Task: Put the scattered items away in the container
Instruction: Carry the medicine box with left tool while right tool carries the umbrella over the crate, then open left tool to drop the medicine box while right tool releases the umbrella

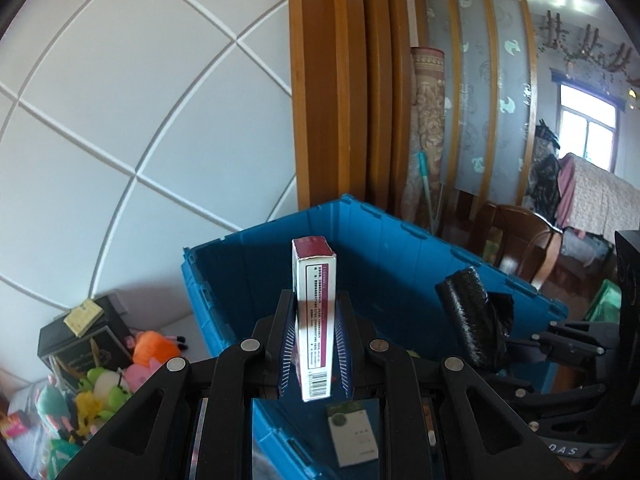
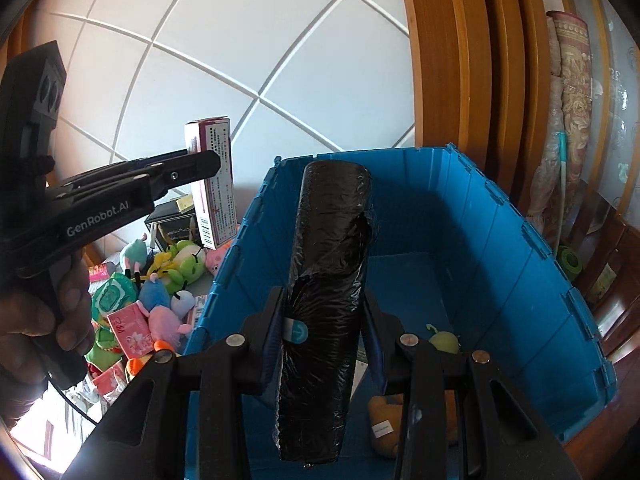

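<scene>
Scattered items lie heaped at the far left, outside the container: soft toys [image 2: 168,276], a pink packet [image 2: 130,330] and dark boxes [image 1: 86,340] against the white panelled wall [image 1: 140,100]. Those are not yet tidied.

Next to the right, the left gripper [image 1: 314,344] is clamped on a slim red-and-white carton [image 1: 314,316], held upright on its end. In the right wrist view that carton hangs over the toy pile, just left of the bin's left wall, so I judge it has not cleared the rim. Let go here and it would likely fall back among the toys or clip the edge and tip outside. The pads catch only its lower narrow faces; a tall thin box held low could pivot or slide out if the hand jerks.

Further right, the blue container [image 2: 500,240] stands open, with a few things already on its floor: a white card [image 1: 354,436], a small green toy [image 2: 442,340] and a brown plush [image 2: 386,420].

Over it the right gripper [image 2: 322,344] is closed on a roll of black plastic bags [image 2: 326,300], pinched near its middle, with a loose torn flap at one side. Slick film could creep through the pads, or the flap could unwind and snag a finger on release.

Both tools sit near each other by the rim, so they might collide if they reach in together.
</scene>
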`<state>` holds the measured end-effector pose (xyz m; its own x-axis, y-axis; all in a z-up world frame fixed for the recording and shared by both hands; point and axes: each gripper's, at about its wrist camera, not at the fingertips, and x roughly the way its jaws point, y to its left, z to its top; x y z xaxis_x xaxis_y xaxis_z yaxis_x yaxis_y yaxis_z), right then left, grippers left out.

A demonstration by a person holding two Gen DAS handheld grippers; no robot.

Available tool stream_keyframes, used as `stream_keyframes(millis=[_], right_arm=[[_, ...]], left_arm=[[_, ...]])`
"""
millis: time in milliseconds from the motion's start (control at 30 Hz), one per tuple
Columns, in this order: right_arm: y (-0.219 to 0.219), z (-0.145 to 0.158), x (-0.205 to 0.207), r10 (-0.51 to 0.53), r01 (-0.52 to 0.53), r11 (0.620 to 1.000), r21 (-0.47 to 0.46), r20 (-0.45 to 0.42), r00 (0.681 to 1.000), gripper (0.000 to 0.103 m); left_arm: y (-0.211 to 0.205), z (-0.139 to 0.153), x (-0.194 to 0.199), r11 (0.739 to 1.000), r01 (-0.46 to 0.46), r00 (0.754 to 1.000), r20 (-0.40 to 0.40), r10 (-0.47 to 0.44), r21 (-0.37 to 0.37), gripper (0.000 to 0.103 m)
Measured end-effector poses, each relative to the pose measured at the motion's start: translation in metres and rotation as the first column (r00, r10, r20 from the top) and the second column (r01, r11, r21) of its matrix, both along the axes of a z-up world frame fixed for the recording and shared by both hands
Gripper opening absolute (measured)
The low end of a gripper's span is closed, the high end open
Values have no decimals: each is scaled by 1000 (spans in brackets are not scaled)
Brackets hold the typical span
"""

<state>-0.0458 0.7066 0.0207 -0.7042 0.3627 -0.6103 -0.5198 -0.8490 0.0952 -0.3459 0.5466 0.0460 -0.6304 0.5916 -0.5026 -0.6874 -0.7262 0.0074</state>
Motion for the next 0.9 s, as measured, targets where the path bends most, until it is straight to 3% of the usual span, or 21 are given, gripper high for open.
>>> stream_keyframes(millis=[500, 900], right_arm=[[57, -17, -4, -55, 57, 998, -27, 49, 997, 36], [88, -10, -24, -90, 89, 996, 15, 59, 994, 36]], left_arm=[[74, -10, -31, 999, 31, 997, 65, -29, -34, 19], [99, -10, -57, 999, 22, 996, 91, -19, -33, 20]])
